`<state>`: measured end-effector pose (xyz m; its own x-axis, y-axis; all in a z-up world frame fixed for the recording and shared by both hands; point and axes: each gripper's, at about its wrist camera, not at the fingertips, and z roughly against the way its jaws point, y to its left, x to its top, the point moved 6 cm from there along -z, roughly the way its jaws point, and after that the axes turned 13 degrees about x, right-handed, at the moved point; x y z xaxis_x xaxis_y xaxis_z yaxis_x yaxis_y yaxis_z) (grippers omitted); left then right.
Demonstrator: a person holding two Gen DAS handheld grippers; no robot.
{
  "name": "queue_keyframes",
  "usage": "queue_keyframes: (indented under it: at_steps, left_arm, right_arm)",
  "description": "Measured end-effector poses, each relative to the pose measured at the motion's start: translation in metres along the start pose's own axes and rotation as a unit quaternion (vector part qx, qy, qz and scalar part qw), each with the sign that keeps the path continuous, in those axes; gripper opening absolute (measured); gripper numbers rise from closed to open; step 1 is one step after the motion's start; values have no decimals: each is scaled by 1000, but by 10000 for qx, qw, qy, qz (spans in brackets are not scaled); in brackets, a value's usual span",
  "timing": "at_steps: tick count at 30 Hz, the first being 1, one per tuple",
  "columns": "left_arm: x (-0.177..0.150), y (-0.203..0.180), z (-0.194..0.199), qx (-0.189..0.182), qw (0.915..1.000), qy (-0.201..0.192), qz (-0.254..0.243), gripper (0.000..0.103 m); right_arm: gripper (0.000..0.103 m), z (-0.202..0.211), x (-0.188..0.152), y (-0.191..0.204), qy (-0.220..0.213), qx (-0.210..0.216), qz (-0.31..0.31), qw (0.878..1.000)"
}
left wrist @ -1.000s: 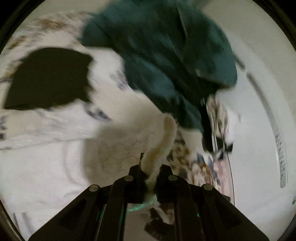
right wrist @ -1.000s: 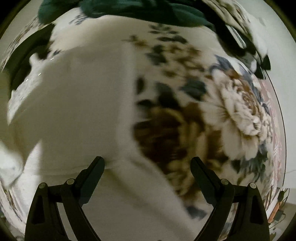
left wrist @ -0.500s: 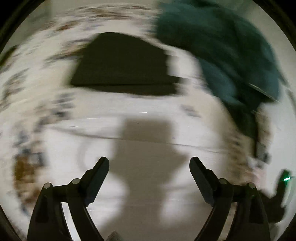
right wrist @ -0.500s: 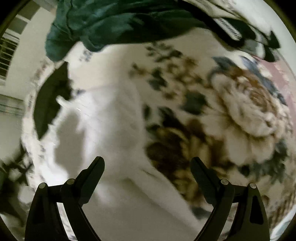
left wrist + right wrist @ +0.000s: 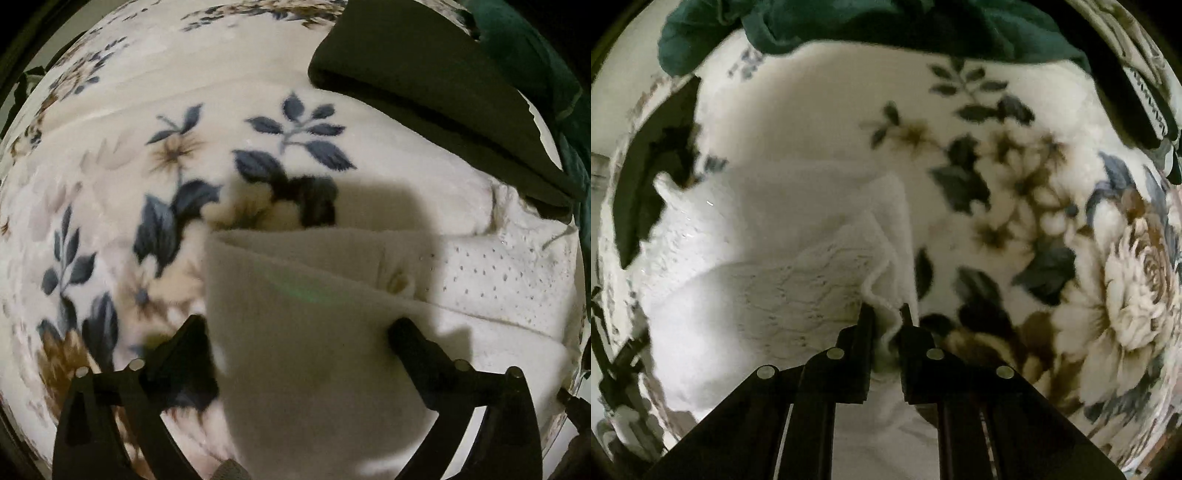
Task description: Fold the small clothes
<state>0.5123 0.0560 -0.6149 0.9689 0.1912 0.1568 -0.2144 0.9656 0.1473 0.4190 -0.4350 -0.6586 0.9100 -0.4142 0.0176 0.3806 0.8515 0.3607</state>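
A white knit garment (image 5: 757,277) lies spread on a floral blanket (image 5: 1052,221). My right gripper (image 5: 888,317) points down at its right edge. Its jaws are closing, and a bunched fold of that edge is pinched between the pads. In the left wrist view, a folded corner of the white garment (image 5: 314,280) lies under my left gripper (image 5: 297,332). The left jaws are opening wide; the cloth sits between the fingers, but the pads do not press on it. A dotted white panel (image 5: 498,280) of the garment extends to the right.
A dark folded garment (image 5: 424,74) lies beyond the white one, seen also as the dark garment (image 5: 646,166) at the left. A teal garment (image 5: 886,22) is heaped at the far edge. A black item with a white label (image 5: 1145,99) sits at the upper right.
My left gripper let go of a white strip, opened wide, and swept across and down to the garment's folded corner. My right gripper went from open to shut on the garment's edge.
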Motion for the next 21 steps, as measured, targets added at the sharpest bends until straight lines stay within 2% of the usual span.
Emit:
queue_keyframes:
  at_steps: [2,4,6,8,9,12,15,19,21]
  left_arm:
    - [0,0,6,36,9999,-80,-102,103]
    - [0,3,20,118,9993,-229,-261,103]
    - [-3,2,43,183,9977,-510,-412,103]
    - [-12,0,75,64,9955,-793,-514,103]
    - [-18,-1,90,-1,9944,-898,-554,103]
    - [-56,-30,139,-285,9911,-1094,-699,103]
    - [-119,-71,180,-632,9882,-1025,-948,103]
    - [-205,-134,205,-871,9860,-617,-1279,103]
    - [-261,-172,204,-1028,9848,-204,-1384,103]
  right_arm:
    - [13,-3,3,3,87,-55,-12,9999]
    - [21,3,6,7,146,70,-120,9998]
    - [38,19,4,11,212,307,-183,9991]
    - [53,41,-1,14,260,447,-117,9986]
    - [54,56,-7,15,323,498,-17,9982]
    - [54,102,-30,10,580,504,389,9963]
    - [54,146,-53,-11,802,549,576,9936]
    - [54,201,-77,-63,970,730,572,9910]
    - [55,214,-73,-92,1057,810,548,9896]
